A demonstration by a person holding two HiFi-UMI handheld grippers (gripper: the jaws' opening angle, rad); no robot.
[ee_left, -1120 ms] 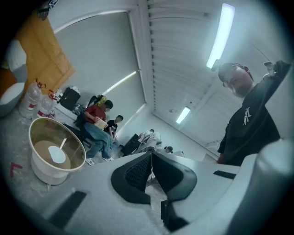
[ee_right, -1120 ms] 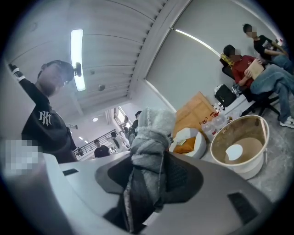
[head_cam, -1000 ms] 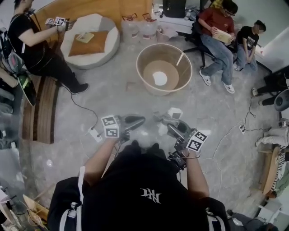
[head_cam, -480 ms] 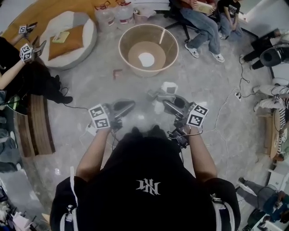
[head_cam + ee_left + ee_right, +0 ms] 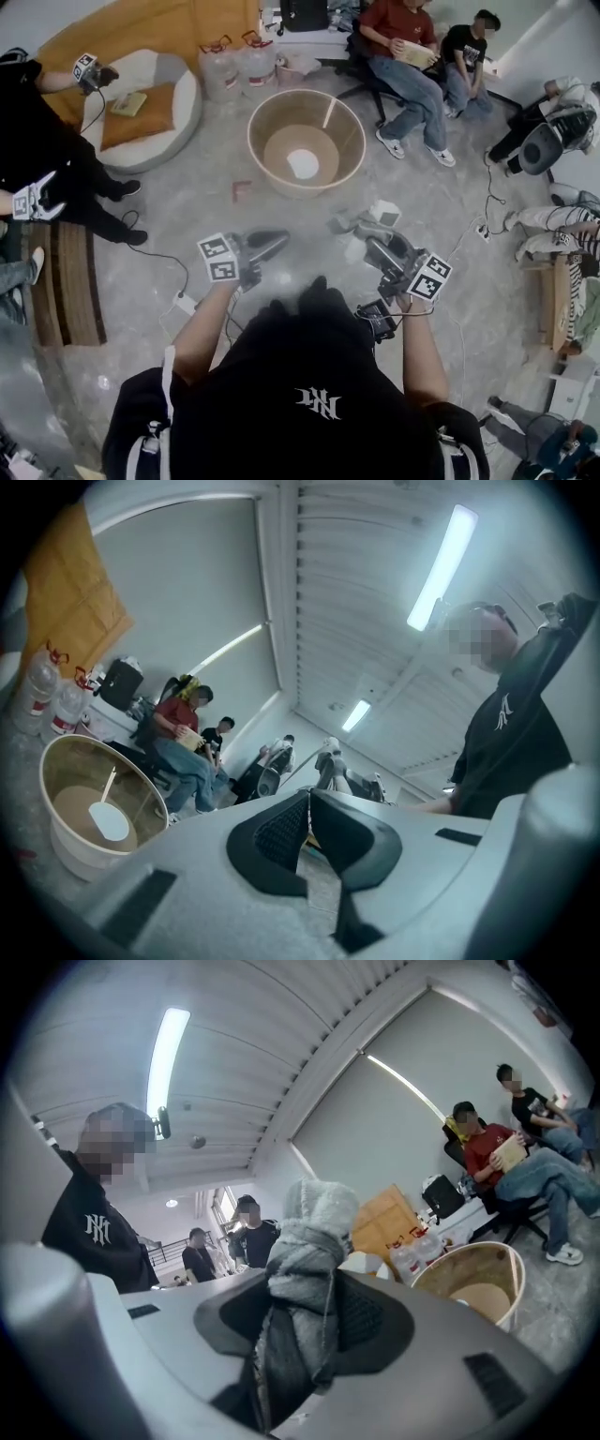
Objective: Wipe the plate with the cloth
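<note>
Evidently the wiping has not begun; this looks like the approach step. Nearest, the left gripper [image 5: 307, 808] has its jaws all but together with nothing between them, and the right gripper [image 5: 309, 1290] is clamped on the bunched grey cloth [image 5: 314, 1208], which pokes out past its tips. Both are held over bare floor [image 5: 187, 211], well short of the plate [image 5: 302, 165], which lies flat in the bottom of a round tub [image 5: 252, 141] farther ahead, with a thin stick [image 5: 328, 112] leaning against the inner wall. I judge the next move calls for stepping forward and lowering the cloth over the rim without knocking it or the stick. The floor between is open, bar a cable [image 5: 155, 255] at near left. Beyond the tub sit bottles [image 5: 234, 66] and, far right, seated people [image 5: 403, 47].
</note>
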